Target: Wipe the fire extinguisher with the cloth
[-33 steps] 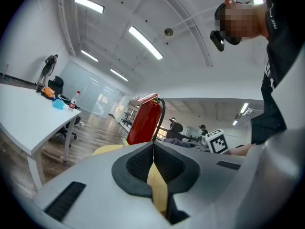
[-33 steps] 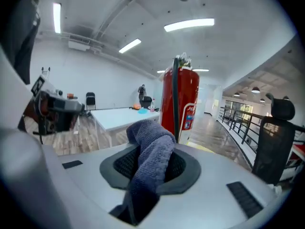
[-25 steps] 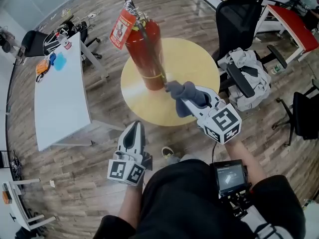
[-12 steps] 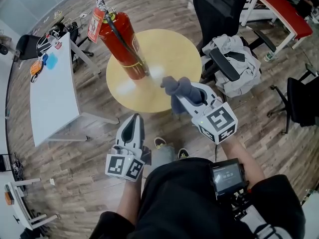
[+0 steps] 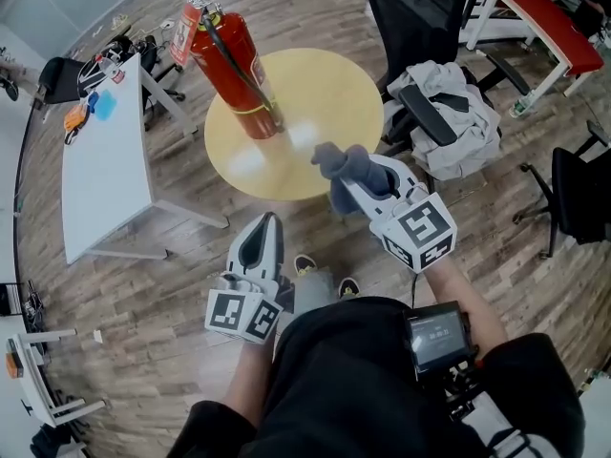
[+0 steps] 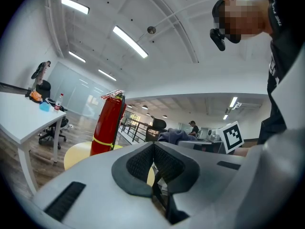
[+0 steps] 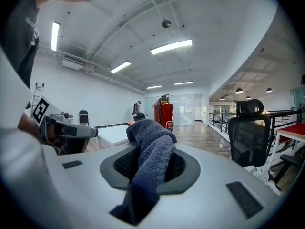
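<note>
Fingers (image 7: 182, 166) of the right gripper (image 5: 361, 181) were clamped on a blue-grey cloth (image 5: 339, 165); the cloth bunched up past the tips and trailed back down between the pads. Left gripper (image 5: 267, 219) fingers (image 6: 138, 164) were pressed together, pads meeting, nothing held between them. Red fire extinguisher (image 5: 229, 65) stood upright ahead and to the left of the right fingers, well apart from them, no contact with the cloth. It sat near the left edge of a round yellow table (image 5: 325, 93), with a black hose running down its side, a yellow band low on the body and a red-and-white tag (image 5: 184, 34) hanging at the valve. Right fingers hovered over the near edge of that table; left fingers were short of it, over wood floor, pointing roughly toward the extinguisher. White desk (image 5: 100, 179) lay off to the left of the left fingers, small items at its far end. Right of the right fingers: a black office chair (image 5: 420, 12) farther out, and nearer, a chair piled with a grey garment (image 5: 449, 141). Both grippers were tilted up, so their own views caught mostly ceiling and strip lights.
</note>
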`<state>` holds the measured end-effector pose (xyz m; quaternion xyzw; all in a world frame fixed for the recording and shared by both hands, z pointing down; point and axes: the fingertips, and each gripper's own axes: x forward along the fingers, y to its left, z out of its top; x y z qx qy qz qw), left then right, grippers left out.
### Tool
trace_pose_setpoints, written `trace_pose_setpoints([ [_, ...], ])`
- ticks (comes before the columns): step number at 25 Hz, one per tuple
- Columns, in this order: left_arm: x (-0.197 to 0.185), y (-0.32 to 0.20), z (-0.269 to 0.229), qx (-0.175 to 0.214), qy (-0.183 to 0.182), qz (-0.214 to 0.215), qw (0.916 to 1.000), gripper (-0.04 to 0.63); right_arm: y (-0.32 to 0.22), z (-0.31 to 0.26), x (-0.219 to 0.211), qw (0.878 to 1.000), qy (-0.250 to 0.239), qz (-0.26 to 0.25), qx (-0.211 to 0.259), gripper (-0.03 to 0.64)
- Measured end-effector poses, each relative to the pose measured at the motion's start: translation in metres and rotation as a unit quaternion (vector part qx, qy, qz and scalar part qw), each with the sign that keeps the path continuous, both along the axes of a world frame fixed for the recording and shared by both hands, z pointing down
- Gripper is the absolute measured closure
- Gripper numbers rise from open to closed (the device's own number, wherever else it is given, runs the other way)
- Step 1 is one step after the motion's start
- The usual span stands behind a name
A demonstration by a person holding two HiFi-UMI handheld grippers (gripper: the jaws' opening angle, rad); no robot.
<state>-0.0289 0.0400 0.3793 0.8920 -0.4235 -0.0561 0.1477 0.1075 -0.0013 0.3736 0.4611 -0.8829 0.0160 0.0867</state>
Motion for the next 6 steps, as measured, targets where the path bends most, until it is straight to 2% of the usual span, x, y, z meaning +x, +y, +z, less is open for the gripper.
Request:
trace_pose_setpoints([
  [6,0.0009,0.0085,0.0031,0.0,-0.006,-0.004,1.0,0.572,0.0078,0.0042,-0.0041,1.0,-0.001,-0.013,0.001,0.517],
])
